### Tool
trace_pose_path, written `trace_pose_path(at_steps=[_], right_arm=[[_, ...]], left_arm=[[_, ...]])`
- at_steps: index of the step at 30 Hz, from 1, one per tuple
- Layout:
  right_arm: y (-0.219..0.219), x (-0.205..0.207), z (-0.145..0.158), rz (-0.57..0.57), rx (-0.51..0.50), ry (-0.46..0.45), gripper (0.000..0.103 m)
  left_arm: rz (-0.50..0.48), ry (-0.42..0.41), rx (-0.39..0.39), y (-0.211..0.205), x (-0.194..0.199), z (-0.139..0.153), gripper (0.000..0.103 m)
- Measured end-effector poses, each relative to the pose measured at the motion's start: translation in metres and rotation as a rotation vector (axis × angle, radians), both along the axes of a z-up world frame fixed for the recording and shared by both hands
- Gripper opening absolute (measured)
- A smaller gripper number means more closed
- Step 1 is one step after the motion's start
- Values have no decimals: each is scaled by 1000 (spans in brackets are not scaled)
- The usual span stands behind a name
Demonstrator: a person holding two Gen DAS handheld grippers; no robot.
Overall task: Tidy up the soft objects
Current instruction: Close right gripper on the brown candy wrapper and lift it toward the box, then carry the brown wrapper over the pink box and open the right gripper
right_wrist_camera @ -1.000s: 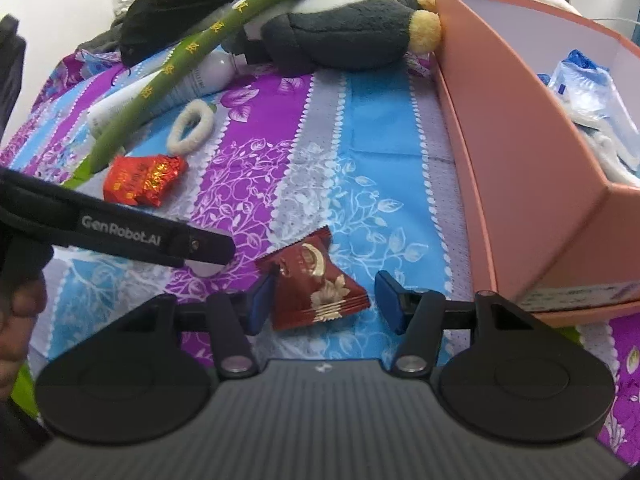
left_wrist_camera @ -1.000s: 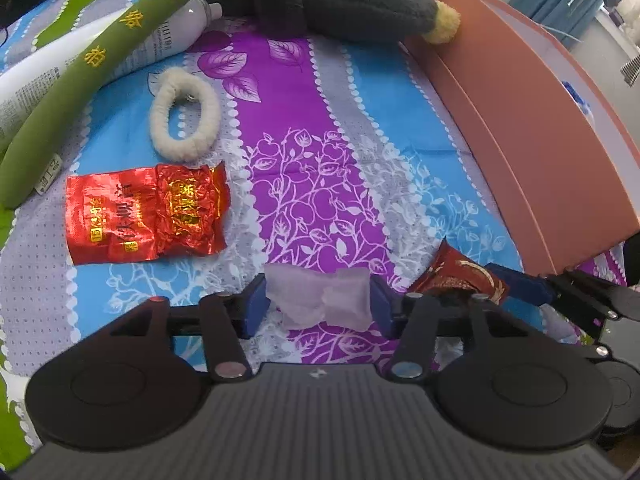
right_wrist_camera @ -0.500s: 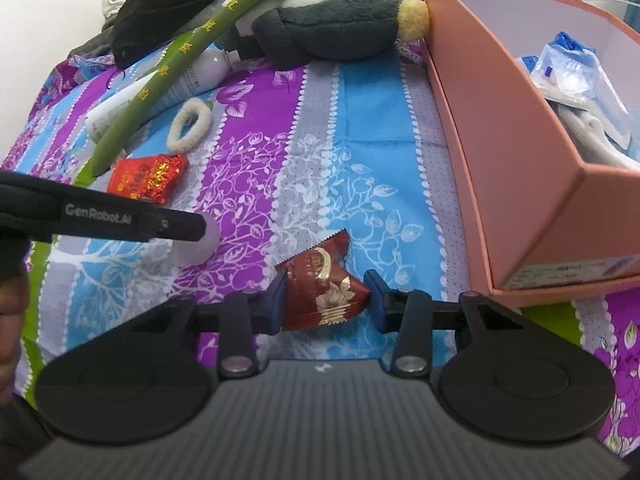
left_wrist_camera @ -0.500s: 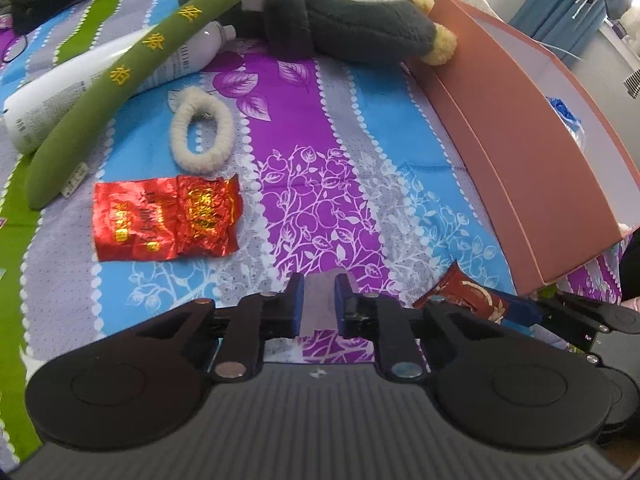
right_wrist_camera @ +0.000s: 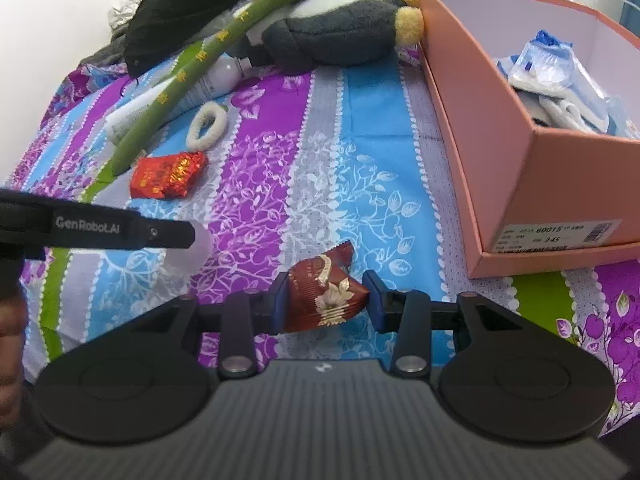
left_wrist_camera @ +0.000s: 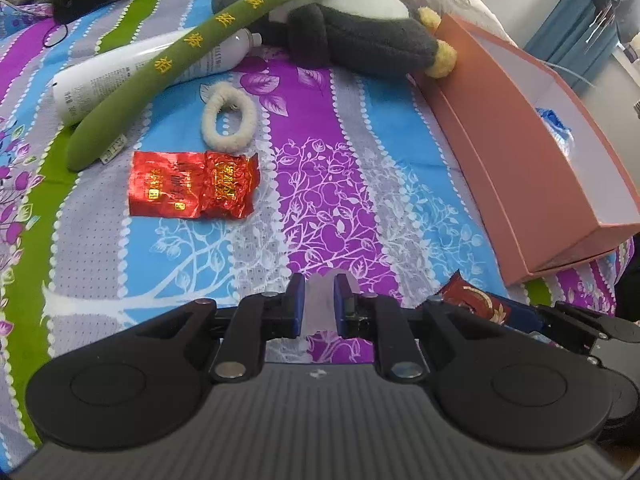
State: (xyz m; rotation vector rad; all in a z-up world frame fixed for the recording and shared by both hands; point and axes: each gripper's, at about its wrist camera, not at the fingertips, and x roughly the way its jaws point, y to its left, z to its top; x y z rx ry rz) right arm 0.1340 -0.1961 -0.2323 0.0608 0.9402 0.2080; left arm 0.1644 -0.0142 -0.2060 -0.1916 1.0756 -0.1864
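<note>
Already both tongs are gripping: the left gripper (left_wrist_camera: pixel 317 305) is pinching a pale translucent packet (left_wrist_camera: pixel 320 300), the right gripper (right_wrist_camera: pixel 326 300) is clamping a dark red wrapped snack (right_wrist_camera: pixel 326 290), each just above the patterned bedspread (left_wrist_camera: pixel 340 168). Carrying well is probably meaning lifting clear, keeping the squeeze gentle, then releasing over the pink box (right_wrist_camera: pixel 472 120) beyond. Its end label is reading "80015" and "245"; the left tool's arm is reading "GenRobot.AI".
</note>
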Motion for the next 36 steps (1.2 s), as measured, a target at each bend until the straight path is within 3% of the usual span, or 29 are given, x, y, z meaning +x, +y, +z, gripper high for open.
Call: trace_pose_path(at_steps=[14,29,36], right_arm=[[-5,-11,44,-18,12,-98,42],[-16,-4,126,-52,25,-309,42],[-45,6,166,-99,43,-412,42]], left_arm=[[4,-82,-28,-5,-9,44,18],[-65,-238,-72,-26,16,130,18],[-108,-314,-116,-56,30,173,18]])
